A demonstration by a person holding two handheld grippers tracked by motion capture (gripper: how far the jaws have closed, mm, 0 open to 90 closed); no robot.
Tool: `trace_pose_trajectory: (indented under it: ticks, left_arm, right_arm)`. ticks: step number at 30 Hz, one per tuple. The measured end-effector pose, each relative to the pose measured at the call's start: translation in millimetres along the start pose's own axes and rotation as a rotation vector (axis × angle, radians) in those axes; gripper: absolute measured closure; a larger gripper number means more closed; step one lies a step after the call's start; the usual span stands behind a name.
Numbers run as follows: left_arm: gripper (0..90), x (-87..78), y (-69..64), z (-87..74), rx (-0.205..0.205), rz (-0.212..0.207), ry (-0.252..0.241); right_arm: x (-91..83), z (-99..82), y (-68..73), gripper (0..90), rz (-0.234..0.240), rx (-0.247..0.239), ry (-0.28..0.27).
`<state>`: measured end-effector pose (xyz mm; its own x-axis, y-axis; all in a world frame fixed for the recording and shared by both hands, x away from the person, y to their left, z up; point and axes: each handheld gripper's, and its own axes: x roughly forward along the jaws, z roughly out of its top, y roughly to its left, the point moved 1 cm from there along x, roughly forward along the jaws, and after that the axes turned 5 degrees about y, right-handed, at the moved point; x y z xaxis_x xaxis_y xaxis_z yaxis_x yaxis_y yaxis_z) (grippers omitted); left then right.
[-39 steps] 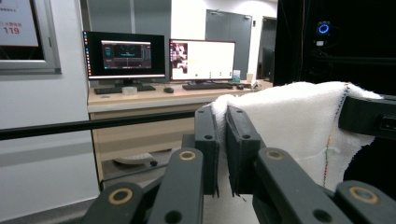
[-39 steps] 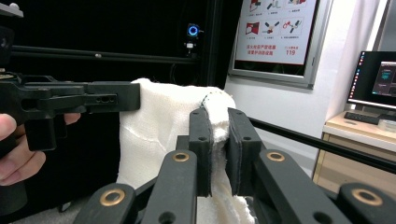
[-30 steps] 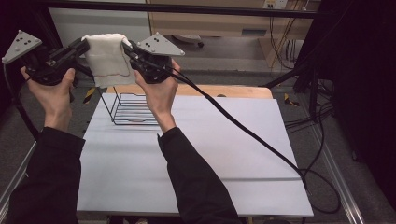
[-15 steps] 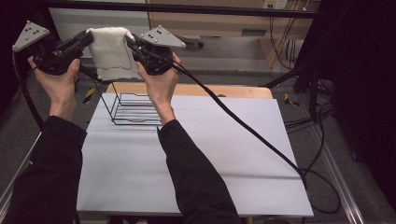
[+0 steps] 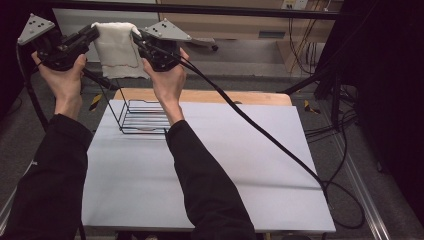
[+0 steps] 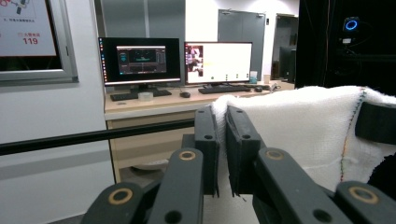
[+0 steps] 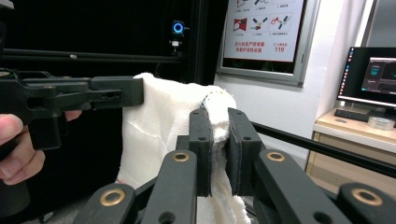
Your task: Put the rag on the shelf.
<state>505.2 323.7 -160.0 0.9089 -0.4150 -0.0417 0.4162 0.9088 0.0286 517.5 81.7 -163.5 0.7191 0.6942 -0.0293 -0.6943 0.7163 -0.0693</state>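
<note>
Left gripper [image 5: 92, 34] and right gripper [image 5: 136, 37] sit at upper left of the high view, each clamped on a top corner of the white towel [image 5: 117, 52], which hangs spread between them, clear of the table. In each gripper view the jaws pinch the cloth edge. Below sits a black wire rack [image 5: 145, 117] on the white table [image 5: 225, 165]. Likely step: spreading or draping the towel toward the rack. Keep both corners level, the top edge taut, and both pinches firm until the hem clears the wire.
</note>
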Motion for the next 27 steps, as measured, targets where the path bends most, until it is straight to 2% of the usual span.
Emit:
trace_pose_trajectory:
  ticks: [4, 21, 24, 27]
  left_arm:
    - [83.7, 6.5, 3.4, -3.2, 0.01, 0.004, 0.014]
    - [83.7, 23.7, 13.9, -15.2, 0.014, 0.012, 0.038]
    - [83.7, 29.4, 14.9, -13.5, 0.02, 0.019, 0.05]
    - [83.7, 32.0, 14.4, -10.1, 0.03, 0.014, 0.04]
  right_arm:
    - [6.5, -2.5, -5.0, 82.0, 0.0, 0.016, 0.013]
    - [24.9, -14.7, -14.6, 82.0, -0.014, 0.01, 0.058]
    - [27.7, -15.7, -17.5, 81.9, -0.015, 0.015, 0.062]
    - [28.2, -15.0, -20.2, 82.0, -0.017, 0.011, 0.061]
